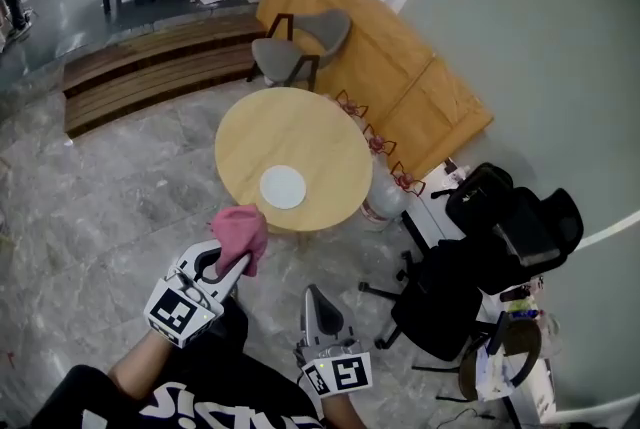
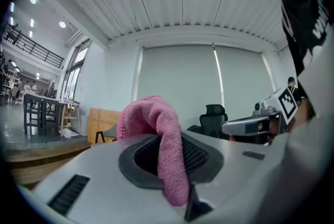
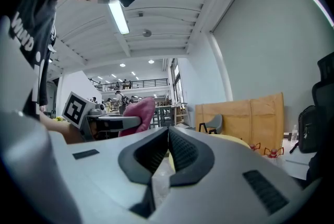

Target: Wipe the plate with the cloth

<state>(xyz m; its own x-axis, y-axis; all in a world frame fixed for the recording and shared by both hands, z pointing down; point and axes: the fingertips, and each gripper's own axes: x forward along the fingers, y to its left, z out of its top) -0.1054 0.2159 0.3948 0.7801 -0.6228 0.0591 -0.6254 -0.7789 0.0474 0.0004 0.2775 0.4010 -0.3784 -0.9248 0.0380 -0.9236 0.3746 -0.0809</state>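
Grey marbled floor [image 1: 90, 217] across most of the head view, with a round wooden tabletop [image 1: 300, 122] at centre and 1 white plate [image 1: 282, 187] near its lower edge, nothing else on it. Just below the tabletop's lower edge, short of the plate: left hand-held gripper [image 1: 240, 263] clamped on a pink cloth [image 1: 242, 235], right hand-held gripper [image 1: 314, 295] with jaws pressed together on nothing.

Probably the step in hand: bringing the cloth over to the plate. To do it well:
- Keep the clamp firm, given the loose drape over the jaw tips.
- Come in above the tabletop rim, then lower the hanging bulk flat onto the plate's middle, not the bare jaw tips.
- Steady the plate's rim with the closed right hand-held gripper, as a guard against sliding on smooth wood.
- Wipe in overlapping circles out to the rim.

Only in the head view: plate position, tabletop layout, 1 black office chair [image 1: 480, 257] at right. Only in the left gripper view: cloth pinched between the pads, with a tail hanging toward the frame's bottom. Only in the right gripper view: pads meeting with no gap, and a yellow sliver of tabletop beyond them.
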